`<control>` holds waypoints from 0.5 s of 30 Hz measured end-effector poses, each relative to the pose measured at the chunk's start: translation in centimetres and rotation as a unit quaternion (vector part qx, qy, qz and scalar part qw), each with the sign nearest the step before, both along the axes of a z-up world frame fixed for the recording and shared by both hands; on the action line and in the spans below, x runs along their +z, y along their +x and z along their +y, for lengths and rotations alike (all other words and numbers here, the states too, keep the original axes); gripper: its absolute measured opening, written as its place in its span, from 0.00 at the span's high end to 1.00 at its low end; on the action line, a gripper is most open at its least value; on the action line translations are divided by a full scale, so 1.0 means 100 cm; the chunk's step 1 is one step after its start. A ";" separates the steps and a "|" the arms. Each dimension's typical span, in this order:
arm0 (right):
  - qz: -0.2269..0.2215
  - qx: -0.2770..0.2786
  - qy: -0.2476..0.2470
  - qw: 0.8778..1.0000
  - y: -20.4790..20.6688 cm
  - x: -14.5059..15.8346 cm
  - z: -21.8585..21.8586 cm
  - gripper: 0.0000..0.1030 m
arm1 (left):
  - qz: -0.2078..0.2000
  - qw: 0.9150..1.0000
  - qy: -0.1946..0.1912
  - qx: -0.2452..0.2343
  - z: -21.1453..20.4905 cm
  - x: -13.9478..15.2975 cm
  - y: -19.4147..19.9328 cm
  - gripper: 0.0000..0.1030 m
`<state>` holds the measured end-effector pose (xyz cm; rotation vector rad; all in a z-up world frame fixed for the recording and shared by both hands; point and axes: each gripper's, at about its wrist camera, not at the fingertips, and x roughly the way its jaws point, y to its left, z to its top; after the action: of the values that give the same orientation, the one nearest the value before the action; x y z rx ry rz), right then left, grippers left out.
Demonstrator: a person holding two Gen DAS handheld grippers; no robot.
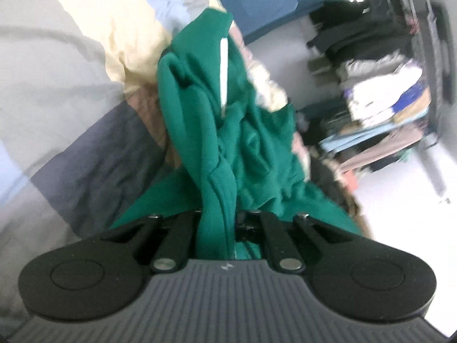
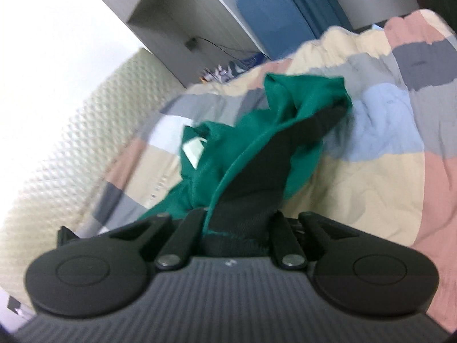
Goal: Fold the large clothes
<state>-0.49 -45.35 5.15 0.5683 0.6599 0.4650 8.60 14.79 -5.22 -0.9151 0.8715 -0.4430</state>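
Note:
A green garment (image 1: 228, 131) with a white stripe hangs bunched over the patchwork bedspread (image 1: 57, 91). In the left wrist view a thick fold of it runs straight into my left gripper (image 1: 218, 228), whose jaws are shut on the cloth; the fingertips are buried in fabric. In the right wrist view the same green garment (image 2: 257, 131), with a black lining or band (image 2: 251, 188) and a white label, is pulled up from the bedspread (image 2: 371, 177). My right gripper (image 2: 237, 225) is shut on the black and green edge, fingertips hidden by cloth.
A shelf rack with stacked folded clothes (image 1: 385, 100) stands to the right in the left wrist view, beyond a pale floor. A blue panel (image 2: 274, 14), a grey cabinet (image 2: 177, 14) and a cream textured headboard or cover (image 2: 71, 131) lie past the bed.

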 end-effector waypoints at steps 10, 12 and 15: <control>-0.067 -0.022 0.056 0.996 -0.088 0.043 -0.004 0.92 | -0.044 0.998 -0.050 -0.012 0.054 0.061 -0.086 0.95; -0.066 -0.035 0.065 0.995 -0.106 0.046 -0.008 0.92 | -0.042 0.997 -0.065 -0.012 0.062 0.067 -0.107 0.94; -0.041 -0.059 0.086 0.994 -0.116 0.040 -0.014 0.92 | -0.033 0.996 -0.080 -0.003 0.072 0.072 -0.134 0.94</control>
<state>-12.08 -46.71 9.13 0.7423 0.5073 0.4348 -4.80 22.00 2.02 -1.0392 0.7878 -0.5518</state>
